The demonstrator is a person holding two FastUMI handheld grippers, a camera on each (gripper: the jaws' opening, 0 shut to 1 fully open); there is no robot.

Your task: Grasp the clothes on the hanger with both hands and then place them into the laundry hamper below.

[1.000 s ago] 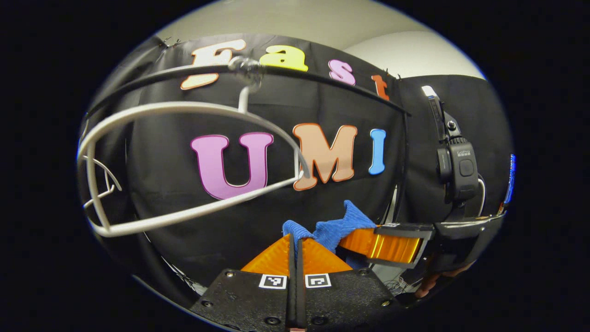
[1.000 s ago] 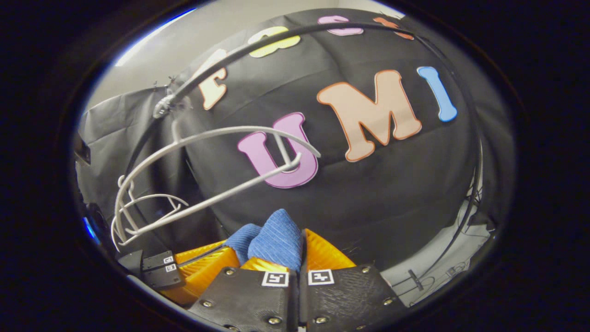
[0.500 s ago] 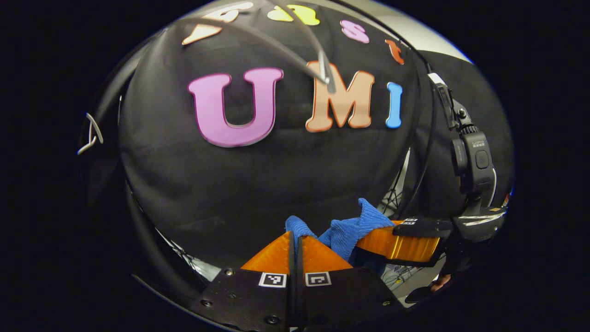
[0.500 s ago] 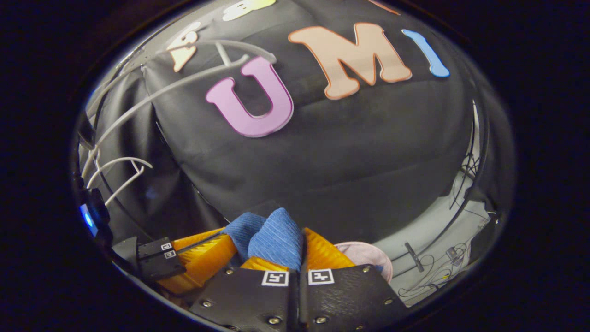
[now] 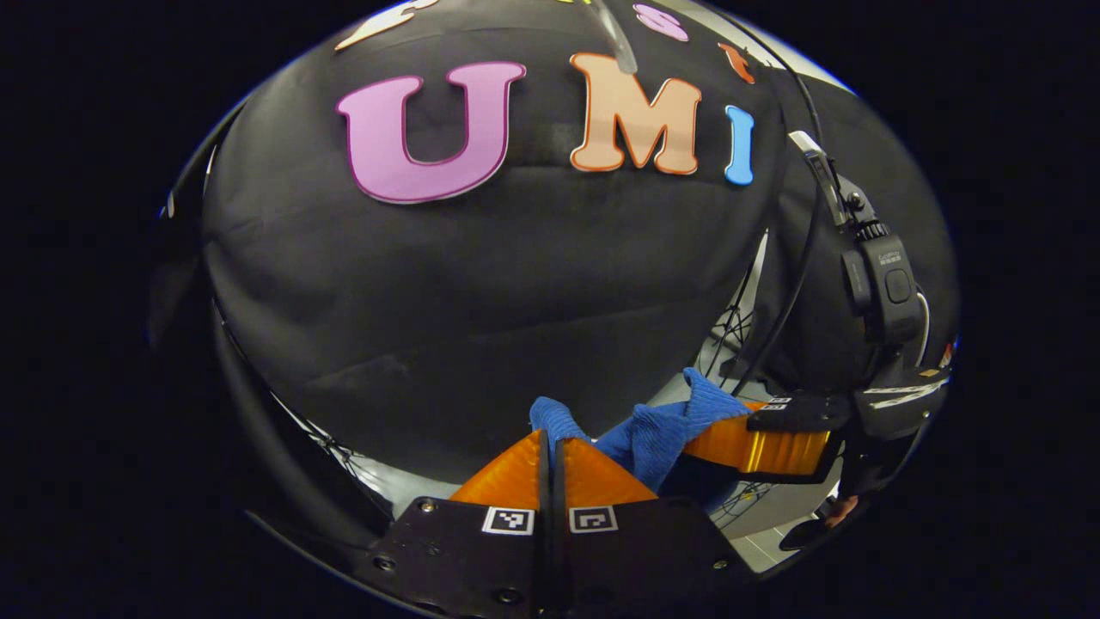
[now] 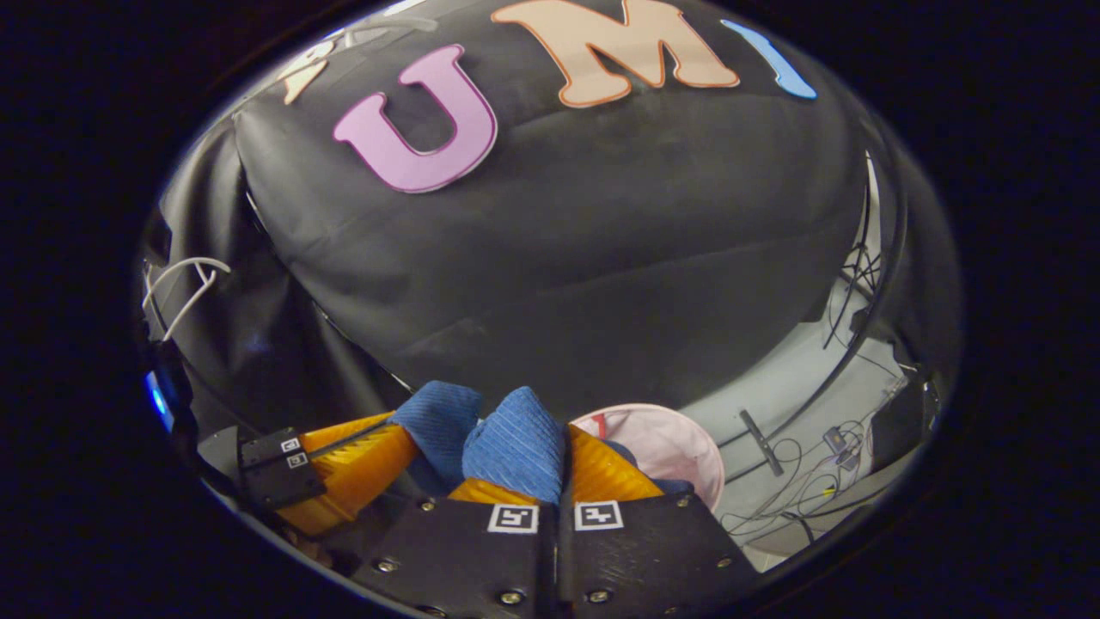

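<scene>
— How do the two tongs stand?

— The left gripper (image 5: 551,440) has its two fingers pressed together on a fold of the blue ribbed knit garment (image 5: 653,430); a small tuft of the cloth sticks up just past the tips. The right gripper (image 6: 563,451) is likewise clamped on the same cloth (image 6: 516,443), with a rounded bulge of it standing up between its fingers. From the left gripper view the right gripper (image 5: 696,434) shows off to the side, biting the far end of the cloth, and a small black action camera (image 5: 885,288) rides above it on a stalk.

— And the garment itself?

— One piece, bright blue, soft, with fine ribs running along it. It hangs slack between the two grippers, bunched and folded into peaks, held up in the air in front of the black cloth wall (image 5: 481,284). From the right gripper view the left gripper (image 6: 404,434) lies close by on the near side, with a second blue hump (image 6: 438,417) at its tips.

— Where is the hamper?

— One round pale pink laundry hamper (image 6: 666,443) sits on the floor below and beyond the right gripper's fingers, touching nothing that I can make out. Its inside is partly hidden by the fingers.

— Anything else about?

— A bit of thin white wire hanger (image 6: 185,288) at the far left edge in the right gripper view, well apart from the garment. Loose dark cables (image 6: 808,486) trail over the pale grey floor (image 6: 773,387) near the hamper.
</scene>
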